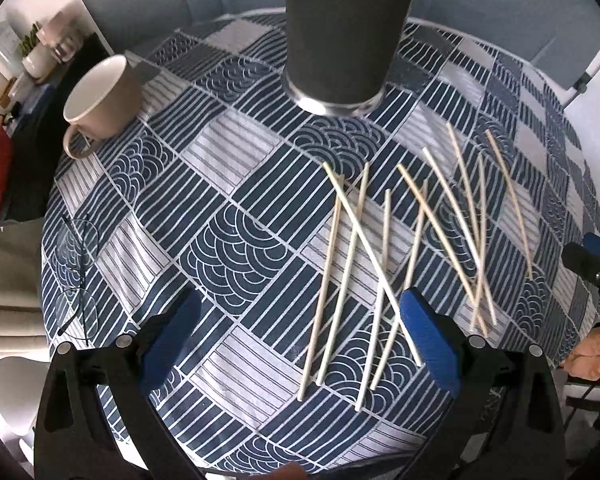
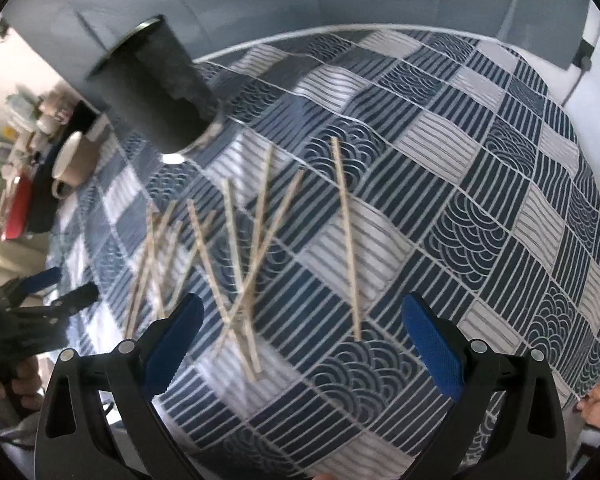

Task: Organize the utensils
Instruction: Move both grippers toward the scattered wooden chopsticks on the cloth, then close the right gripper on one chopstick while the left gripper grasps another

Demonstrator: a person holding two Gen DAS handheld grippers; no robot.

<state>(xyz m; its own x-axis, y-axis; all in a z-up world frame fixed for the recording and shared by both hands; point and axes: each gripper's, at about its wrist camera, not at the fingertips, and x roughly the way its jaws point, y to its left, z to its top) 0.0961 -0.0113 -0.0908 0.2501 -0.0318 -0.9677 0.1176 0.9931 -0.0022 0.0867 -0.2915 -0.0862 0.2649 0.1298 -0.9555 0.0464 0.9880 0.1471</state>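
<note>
Several pale wooden chopsticks (image 1: 376, 264) lie scattered and crossing on the patterned tablecloth, right of centre in the left wrist view; they also show in the right wrist view (image 2: 236, 264). A tall dark cylindrical holder (image 1: 340, 36) stands upright at the table's far side, also in the right wrist view (image 2: 156, 92). My left gripper (image 1: 300, 332) is open and empty above the cloth, its right finger over the near chopstick ends. My right gripper (image 2: 300, 340) is open and empty, just above the near ends of the chopsticks. One chopstick (image 2: 346, 240) lies apart to the right.
A beige mug (image 1: 100, 100) stands at the far left of the round table (image 1: 228, 240). Thin-framed glasses (image 1: 76, 276) lie near the left edge. A cluttered shelf (image 1: 16, 60) stands beyond the table at left. The right gripper shows at the left view's right edge (image 1: 592, 256).
</note>
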